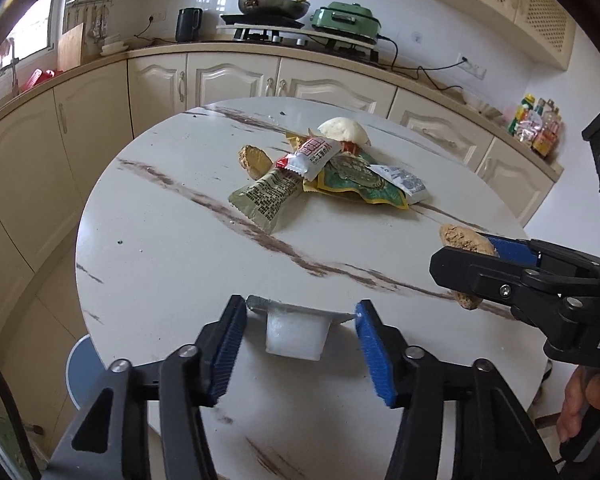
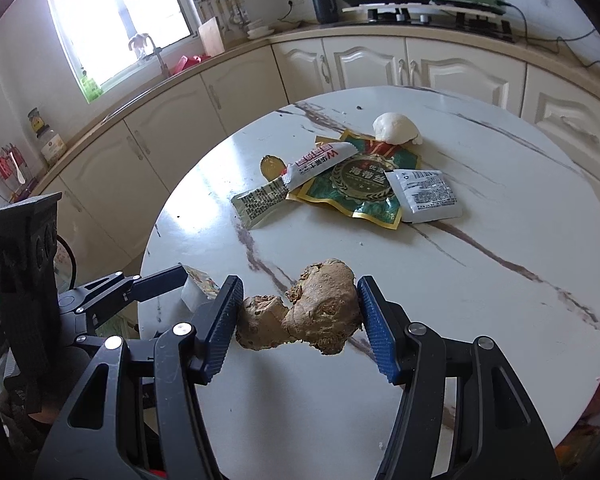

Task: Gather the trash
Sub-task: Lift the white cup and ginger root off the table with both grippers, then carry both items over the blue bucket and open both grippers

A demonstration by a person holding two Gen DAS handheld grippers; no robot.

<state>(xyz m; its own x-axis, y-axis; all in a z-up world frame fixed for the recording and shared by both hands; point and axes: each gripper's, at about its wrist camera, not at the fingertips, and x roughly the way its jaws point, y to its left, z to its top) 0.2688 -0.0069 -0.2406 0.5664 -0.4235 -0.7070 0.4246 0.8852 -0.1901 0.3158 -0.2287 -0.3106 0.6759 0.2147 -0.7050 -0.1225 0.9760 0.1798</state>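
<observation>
Ginger is what we are gripping in the right gripper (image 2: 298, 322): a knobbly brown lump of ginger root (image 2: 304, 316), pinched crosswise between the two blue ribbed pads so that its ends stick out either side. We are holding it clear of the round white marble-patterned table (image 1: 148, 264), which we judge keeps it ready to carry off as one piece of the trash.

Our left gripper (image 1: 298, 350) is standing with its jaws apart, the pads on either side of a small white plastic cup with a peeled foil lid (image 1: 296, 334) at the near edge of the table; neither pad is pressing on it. We read this as either lining up for a pinch or letting go, and we cannot tell which.

Further out, the rest of the trash is lying heaped near the table's middle: a green and gold foil snack pouch (image 2: 356, 188), a white and red wrapper (image 2: 320, 160) across it, an olive printed wrapper (image 1: 268, 198), a white sachet (image 2: 426, 196), another brown ginger piece (image 1: 254, 160) and a pale dough-like lump (image 1: 342, 130). Being bunched together, they should be easy to take one at a time.
</observation>
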